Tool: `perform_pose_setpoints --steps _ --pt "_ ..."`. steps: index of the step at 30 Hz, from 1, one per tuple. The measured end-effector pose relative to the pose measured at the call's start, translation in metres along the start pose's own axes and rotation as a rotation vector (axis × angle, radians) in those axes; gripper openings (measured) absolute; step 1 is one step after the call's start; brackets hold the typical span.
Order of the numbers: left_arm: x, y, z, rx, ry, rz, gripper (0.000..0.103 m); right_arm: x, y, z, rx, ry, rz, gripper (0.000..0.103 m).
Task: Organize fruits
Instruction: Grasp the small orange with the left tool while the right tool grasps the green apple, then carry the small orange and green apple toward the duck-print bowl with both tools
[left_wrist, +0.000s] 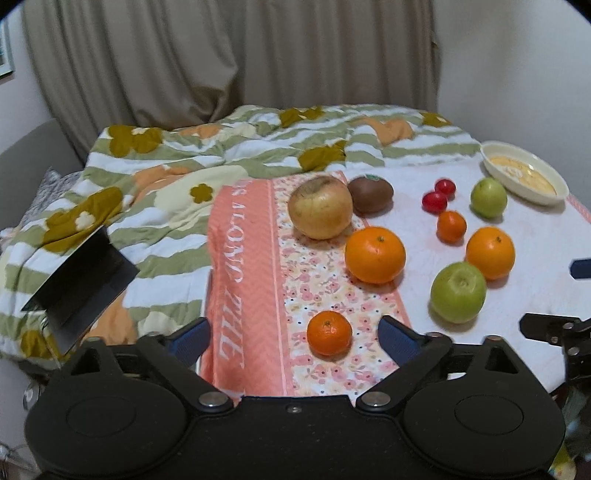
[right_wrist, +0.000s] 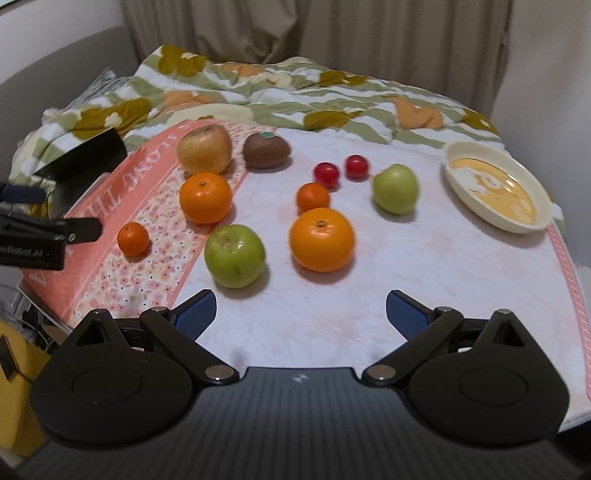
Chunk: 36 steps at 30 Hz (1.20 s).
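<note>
Fruit (right_wrist: 320, 238), round and glossy, dots quilted cloth (right_wrist: 332, 314).

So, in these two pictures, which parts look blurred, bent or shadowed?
Left wrist view: curtain and quilt bend toward the dark corners, a fisheye effect; the fruits cast soft shadows. Right wrist view: the far green apple and plate look slightly smeared; the near orange is sharper.

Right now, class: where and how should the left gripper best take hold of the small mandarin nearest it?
Probably across the mandarin's widest middle, coming straight forward: it is round, sits stem-up, stands clear of other fruit, and already lies between the left gripper's open fingers.
</note>
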<state>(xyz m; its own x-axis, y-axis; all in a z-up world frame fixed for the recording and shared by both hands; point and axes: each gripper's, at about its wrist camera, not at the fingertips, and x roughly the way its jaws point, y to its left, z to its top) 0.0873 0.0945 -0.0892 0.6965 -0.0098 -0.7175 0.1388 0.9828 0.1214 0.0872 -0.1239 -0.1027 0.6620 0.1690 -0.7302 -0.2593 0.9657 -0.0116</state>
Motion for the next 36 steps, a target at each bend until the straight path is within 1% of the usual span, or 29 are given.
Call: perform_pose_setpoints --steps 2,4,5,8,10,11,13,15,16,18,27,34,36 --pt "0.012 0.000 -0.002 0.020 0.013 -0.013 0.092 0.009 0.007 -0.002 -0.011 -0.002 0.019 0.103" --pt "0.021 0.000 -0.004 0.032 0.025 -0.031 0.087 0.018 0.011 -0.003 -0.022 0.005 0.038 0.103" --pt "0.025 0.000 -0.004 0.039 0.032 -0.041 0.082 0.020 0.012 -0.003 -0.025 0.006 0.042 0.103" --pt "0.035 -0.003 -0.006 0.057 0.040 -0.057 0.082 0.030 0.017 -0.003 -0.039 0.015 0.058 0.103" --pt "0.039 -0.004 -0.006 0.067 0.045 -0.068 0.075 0.036 0.019 -0.003 -0.042 0.019 0.071 0.103" --pt "0.042 -0.006 -0.006 0.071 0.048 -0.073 0.070 0.038 0.020 -0.002 -0.045 0.020 0.075 0.103" --pt "0.047 -0.007 -0.007 0.074 0.058 -0.079 0.066 0.042 0.022 -0.001 -0.054 0.018 0.081 0.101" --pt "0.051 -0.008 -0.008 0.070 0.066 -0.085 0.055 0.045 0.024 0.000 -0.059 0.021 0.091 0.098" --pt "0.052 -0.008 -0.008 0.066 0.070 -0.093 0.053 0.047 0.024 0.001 -0.060 0.024 0.097 0.097" --pt "0.053 -0.008 -0.009 0.053 0.074 -0.116 0.040 0.050 0.025 0.002 -0.064 0.025 0.106 0.094" --pt "0.049 -0.010 -0.010 0.044 0.074 -0.109 0.040 0.057 0.034 0.009 -0.085 0.018 0.148 0.085" --pt "0.044 -0.007 -0.014 0.037 0.074 -0.107 0.039 0.063 0.035 0.018 -0.077 0.005 0.145 0.081" --pt "0.043 -0.006 -0.015 0.029 0.073 -0.105 0.039 0.065 0.035 0.021 -0.070 0.001 0.135 0.076"
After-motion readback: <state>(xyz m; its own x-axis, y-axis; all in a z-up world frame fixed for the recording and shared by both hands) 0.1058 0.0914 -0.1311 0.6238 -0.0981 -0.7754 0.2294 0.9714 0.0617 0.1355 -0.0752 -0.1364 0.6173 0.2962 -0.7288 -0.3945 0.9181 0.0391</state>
